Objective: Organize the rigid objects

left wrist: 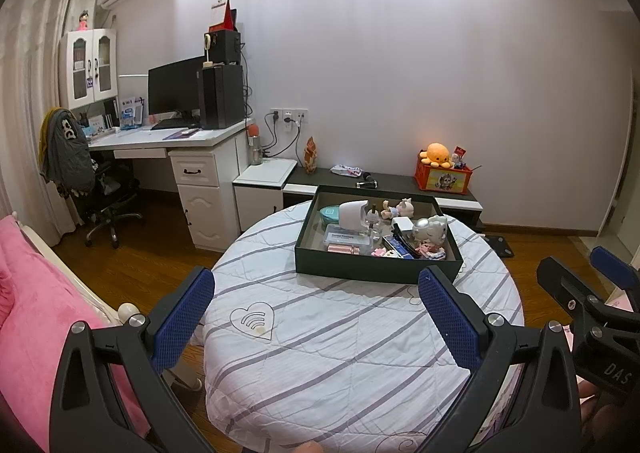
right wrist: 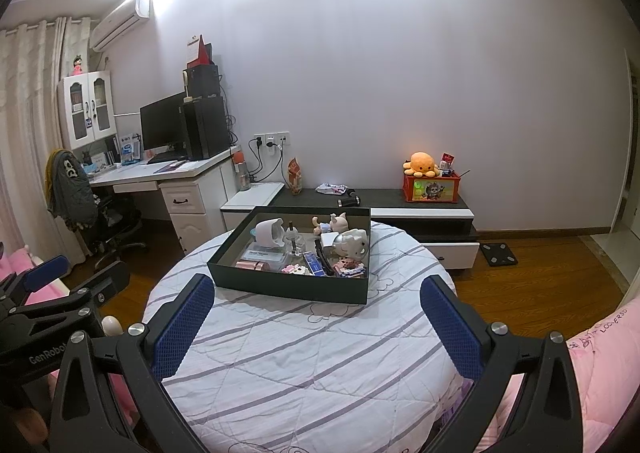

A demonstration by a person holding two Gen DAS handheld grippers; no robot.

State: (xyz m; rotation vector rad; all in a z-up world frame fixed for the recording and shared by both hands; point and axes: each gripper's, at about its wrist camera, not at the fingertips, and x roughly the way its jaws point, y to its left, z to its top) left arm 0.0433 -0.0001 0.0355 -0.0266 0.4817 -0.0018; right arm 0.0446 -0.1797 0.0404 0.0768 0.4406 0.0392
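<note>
A dark green open box [left wrist: 376,268] [right wrist: 288,284] sits at the far side of a round table [left wrist: 320,353] [right wrist: 304,365] covered with a striped white quilt. Inside lie several small items: a white cup-shaped device [left wrist: 352,215] [right wrist: 270,231], a silver cat figure [left wrist: 430,228] [right wrist: 352,244], a pig figurine [left wrist: 402,208] [right wrist: 334,222], a clear plastic case [left wrist: 346,239], pink tubes [left wrist: 344,249] [right wrist: 252,265]. My left gripper [left wrist: 316,293] is open and empty, held above the table's near side. My right gripper [right wrist: 316,297] is open and empty too, beside it.
A white desk [left wrist: 176,141] with monitor and computer tower stands at back left, an office chair [left wrist: 100,193] before it. A low dark cabinet [left wrist: 400,181] behind the table carries an orange toy crate [left wrist: 442,177]. Pink bedding [left wrist: 36,317] lies left, more pink bedding [right wrist: 600,365] right.
</note>
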